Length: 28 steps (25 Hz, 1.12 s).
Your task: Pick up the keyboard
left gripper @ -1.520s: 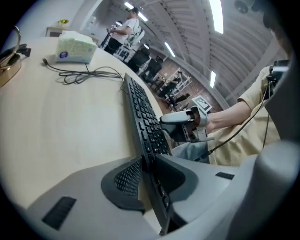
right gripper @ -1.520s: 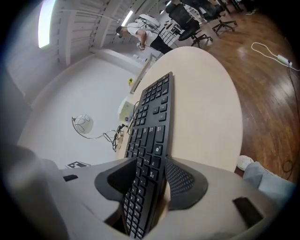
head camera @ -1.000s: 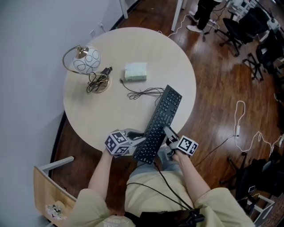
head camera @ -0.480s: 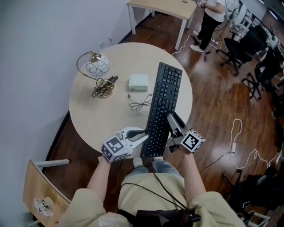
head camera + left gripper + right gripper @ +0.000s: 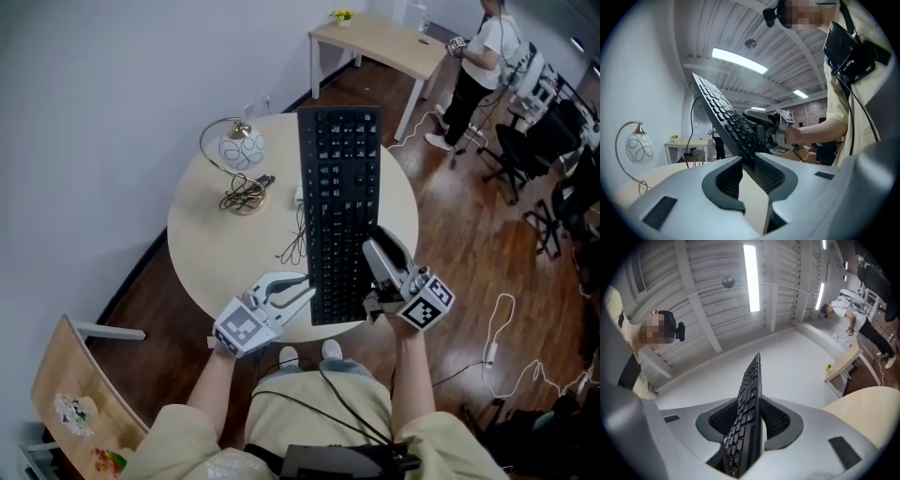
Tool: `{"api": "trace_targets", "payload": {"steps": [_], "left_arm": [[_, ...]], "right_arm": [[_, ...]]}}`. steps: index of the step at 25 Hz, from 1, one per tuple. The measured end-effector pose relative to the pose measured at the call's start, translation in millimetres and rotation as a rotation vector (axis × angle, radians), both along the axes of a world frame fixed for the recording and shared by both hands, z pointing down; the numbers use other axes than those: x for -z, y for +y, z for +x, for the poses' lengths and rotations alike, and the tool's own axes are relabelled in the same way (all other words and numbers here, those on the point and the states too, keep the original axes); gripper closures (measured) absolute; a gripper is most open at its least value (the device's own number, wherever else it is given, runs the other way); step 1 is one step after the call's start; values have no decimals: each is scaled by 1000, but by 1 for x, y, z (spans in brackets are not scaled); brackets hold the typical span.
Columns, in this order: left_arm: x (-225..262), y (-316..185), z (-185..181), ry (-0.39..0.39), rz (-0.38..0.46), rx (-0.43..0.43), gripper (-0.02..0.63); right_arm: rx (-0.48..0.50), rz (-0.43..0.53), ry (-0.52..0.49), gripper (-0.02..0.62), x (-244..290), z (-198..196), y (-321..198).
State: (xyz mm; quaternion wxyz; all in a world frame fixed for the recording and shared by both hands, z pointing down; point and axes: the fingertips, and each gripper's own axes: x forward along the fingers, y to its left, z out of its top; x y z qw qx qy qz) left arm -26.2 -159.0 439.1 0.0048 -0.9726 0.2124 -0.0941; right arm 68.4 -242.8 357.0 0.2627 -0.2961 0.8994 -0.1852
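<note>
The black keyboard (image 5: pixel 337 211) hangs in the air above the round table (image 5: pixel 211 253), its keys facing up and its long side pointing away from me. My left gripper (image 5: pixel 305 292) is shut on its near left edge. My right gripper (image 5: pixel 375 262) grips its near right edge, and its jaws are closing on it. In the left gripper view the keyboard (image 5: pixel 724 115) rises tilted from between the jaws of the left gripper (image 5: pixel 747 171). In the right gripper view the keyboard (image 5: pixel 751 390) stands edge-on between the pads of the right gripper (image 5: pixel 751 423).
A globe desk lamp (image 5: pixel 240 150) with a coiled cord stands at the table's left. The keyboard's cable (image 5: pixel 296 242) trails onto the tabletop. A wooden desk (image 5: pixel 384 37), a standing person (image 5: pixel 476 66) and office chairs (image 5: pixel 553 141) are beyond. A chair (image 5: pixel 66 394) stands lower left.
Both grippers have risen with the keyboard, lifting it off the table. The keyboard has swung from slanting to the right to pointing straight away from me.
</note>
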Motion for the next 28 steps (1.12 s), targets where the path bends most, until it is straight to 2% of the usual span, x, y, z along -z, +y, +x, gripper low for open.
{"api": "trace_targets", "payload": {"steps": [2,4,6,10,14,18,22,25,28], "left_arm": [[0,0,0,-32,33,30,535],[3,-3,-2,-26,16,86,535],[0,-6,-7,-25,-6,134,536],[-25,-6,-13,-82,-6,142,536],[-37,-9,-13,-83,-48,168,535],[-37,-23,-21,-49,-73,242,531],[-29,-35,-25,-40,-72,281,525],[-40,-46,-22,-22,-77,318,525],[-48,-55,-12,-33,-75,324,525]], "right_arm": [[26,72,40,435,18,-2,8],[33,138,100,480,29,-6,13],[66,193,163,488,35,-20,19],[122,243,285,486,29,-46,27],[78,304,393,504,29,-60,26],[21,300,374,515,37,-65,28],[-46,241,340,520,42,-60,14],[-32,228,331,522,36,-56,8],[-15,256,351,522,30,-54,11]]}}
